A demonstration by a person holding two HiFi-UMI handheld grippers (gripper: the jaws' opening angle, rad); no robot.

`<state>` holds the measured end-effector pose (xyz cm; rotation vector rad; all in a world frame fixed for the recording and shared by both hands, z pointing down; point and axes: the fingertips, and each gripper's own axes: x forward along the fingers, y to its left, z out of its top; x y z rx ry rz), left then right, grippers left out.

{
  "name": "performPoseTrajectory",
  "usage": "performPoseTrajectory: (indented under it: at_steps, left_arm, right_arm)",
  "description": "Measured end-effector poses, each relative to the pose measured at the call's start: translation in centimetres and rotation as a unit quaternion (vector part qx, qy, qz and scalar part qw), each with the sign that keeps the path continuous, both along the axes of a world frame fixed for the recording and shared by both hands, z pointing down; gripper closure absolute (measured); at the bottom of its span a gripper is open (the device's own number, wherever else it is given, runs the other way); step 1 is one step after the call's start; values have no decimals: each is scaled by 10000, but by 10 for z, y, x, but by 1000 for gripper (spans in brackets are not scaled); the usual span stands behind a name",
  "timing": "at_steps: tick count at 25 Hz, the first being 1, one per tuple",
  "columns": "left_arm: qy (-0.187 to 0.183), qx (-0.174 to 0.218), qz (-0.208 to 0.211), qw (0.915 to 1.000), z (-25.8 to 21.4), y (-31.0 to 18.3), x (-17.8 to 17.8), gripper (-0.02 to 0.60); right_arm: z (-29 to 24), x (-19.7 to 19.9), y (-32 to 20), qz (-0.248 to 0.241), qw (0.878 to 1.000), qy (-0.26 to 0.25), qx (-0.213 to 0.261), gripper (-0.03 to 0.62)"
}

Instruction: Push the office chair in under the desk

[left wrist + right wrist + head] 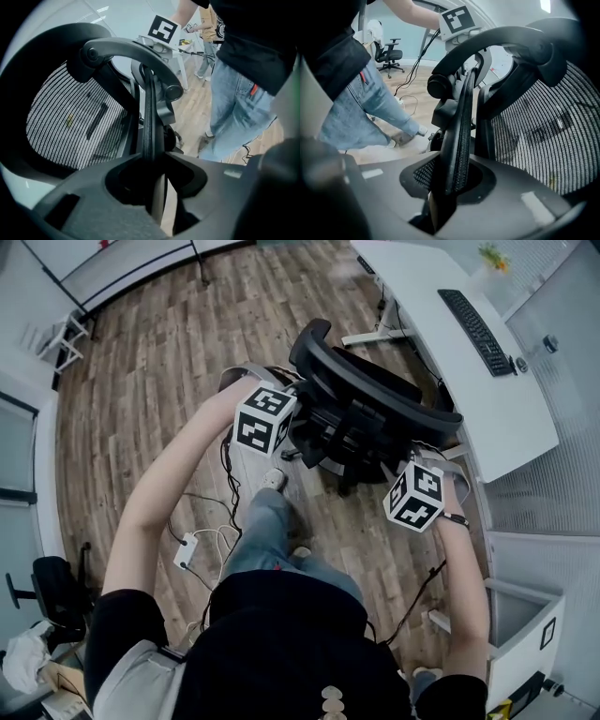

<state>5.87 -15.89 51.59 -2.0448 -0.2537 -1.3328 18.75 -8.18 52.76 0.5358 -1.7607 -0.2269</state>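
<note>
Wooden floor [141,381] is seen beside the white worktop [412,287]; the office chair [361,399] (its mesh back edge) is clamped by the jaws of the left gripper [152,187] and the right gripper [450,187].

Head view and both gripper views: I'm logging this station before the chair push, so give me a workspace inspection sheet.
Surface: brown wood-plank floor.
Job's things: black mesh-back office chair stands apart from the white desk, not under it.
Clutter: black keyboard on the desk; white power strip on the floor.
Grippers: left gripper and right gripper, jaws each shut on the chair's back rim.
Cables: black and white cables by the person's feet.
Surroundings: second black office chair in the background.
</note>
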Motion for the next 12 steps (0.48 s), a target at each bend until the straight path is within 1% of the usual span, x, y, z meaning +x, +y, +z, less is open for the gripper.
performPoseTrajectory:
  at_steps: [3, 6, 9, 12]
  left_arm:
    - [72, -114, 231, 9996, 0, -15, 2, 453]
    - [136, -117, 433, 9989, -1, -36, 2, 453]
    - [117, -88, 611, 9980, -3, -62, 4, 453]
    - [81, -127, 897, 9959, -2, -83, 8, 453]
  right_arm:
    - [0, -1, -12, 183, 9998, -5, -18, 497]
    - [-1, -5, -29, 361, 9993, -5, -32, 497]
    - [-2, -6, -50, 568, 9984, -2, -3, 497]
    - [-1, -6, -65, 853, 9964, -9, -22, 497]
